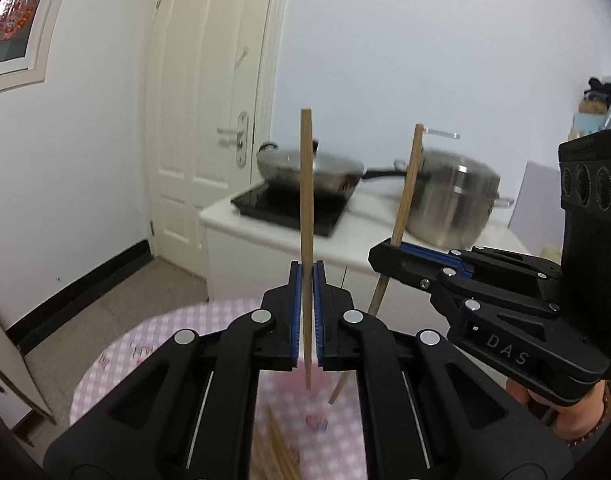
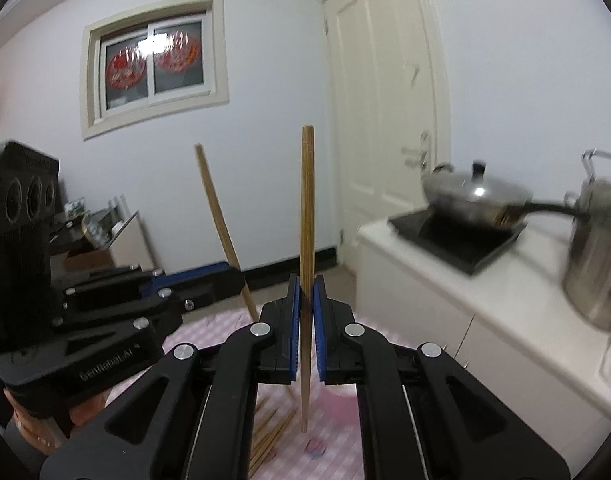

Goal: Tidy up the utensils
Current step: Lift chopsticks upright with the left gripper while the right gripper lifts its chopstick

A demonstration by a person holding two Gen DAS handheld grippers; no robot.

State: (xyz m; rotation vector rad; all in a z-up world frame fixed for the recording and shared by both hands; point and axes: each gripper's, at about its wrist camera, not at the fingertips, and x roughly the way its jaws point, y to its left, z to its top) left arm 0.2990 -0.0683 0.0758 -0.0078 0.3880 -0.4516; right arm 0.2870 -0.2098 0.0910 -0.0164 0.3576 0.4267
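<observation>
My left gripper (image 1: 306,270) is shut on a wooden chopstick (image 1: 306,184) that stands nearly upright between its blue pads. It is lifted clear of the table. My right gripper (image 2: 306,282) is shut on another upright chopstick (image 2: 307,208), which may be two pressed together. In the left wrist view the right gripper (image 1: 387,250) sits to the right with its chopstick (image 1: 405,196) leaning. In the right wrist view the left gripper (image 2: 235,276) is at the left with its chopstick (image 2: 217,208) tilted. Several loose chopsticks (image 2: 269,436) lie below on the pink checked tablecloth (image 1: 117,364).
Beyond the round table stands a white counter (image 2: 501,280) with a black induction hob (image 1: 273,204), a lidded wok (image 1: 329,168) and a tall steel pot (image 1: 453,196). A white door (image 1: 201,112) and bare floor (image 1: 117,292) lie to the left.
</observation>
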